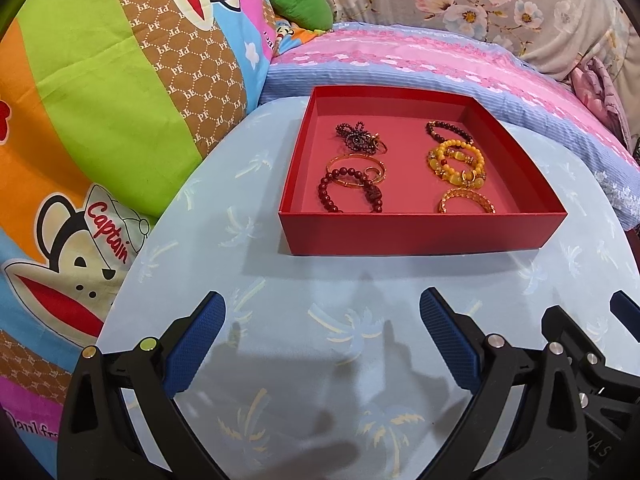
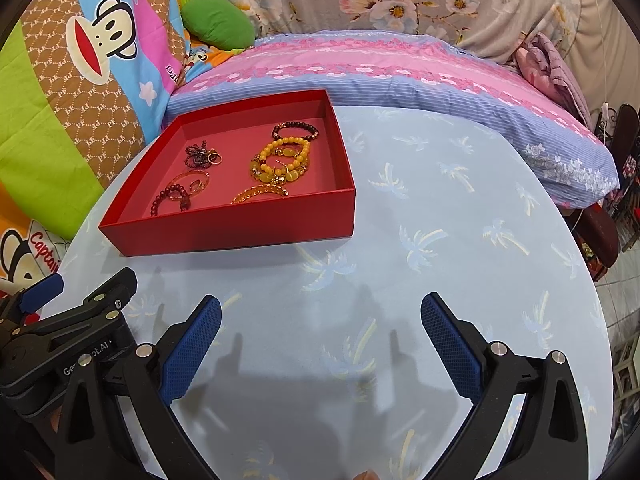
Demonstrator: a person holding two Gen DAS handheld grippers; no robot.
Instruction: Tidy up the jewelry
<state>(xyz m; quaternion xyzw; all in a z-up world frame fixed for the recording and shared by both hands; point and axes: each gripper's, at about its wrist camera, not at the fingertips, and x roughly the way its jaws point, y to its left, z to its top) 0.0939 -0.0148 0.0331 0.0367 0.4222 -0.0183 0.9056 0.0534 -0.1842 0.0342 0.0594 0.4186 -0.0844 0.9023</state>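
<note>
A shallow red box (image 1: 420, 232) (image 2: 224, 232) sits on a round table covered in pale blue palm-print cloth. Inside lie several bracelets: a dark red bead bracelet (image 1: 348, 192) (image 2: 170, 198) crossed by thin gold bangles (image 1: 356, 168), a dark bead cluster with a ring (image 1: 358, 136) (image 2: 202, 154), a dark bead bracelet (image 1: 450, 130) (image 2: 296, 130), yellow bead bracelets (image 1: 458, 162) (image 2: 280, 162) and an amber bangle (image 1: 466, 202) (image 2: 260, 193). My left gripper (image 1: 322, 336) is open and empty in front of the box. My right gripper (image 2: 320, 340) is open and empty, to the box's right front.
The table's cloth (image 1: 280, 360) (image 2: 440, 200) is bordered by a cartoon-monkey quilt (image 1: 100, 120) on the left and a pink and blue pillow (image 1: 440, 60) (image 2: 380, 72) behind. The other gripper shows at each view's edge (image 1: 580, 360) (image 2: 60, 320). Floor and furniture lie past the right rim (image 2: 616, 240).
</note>
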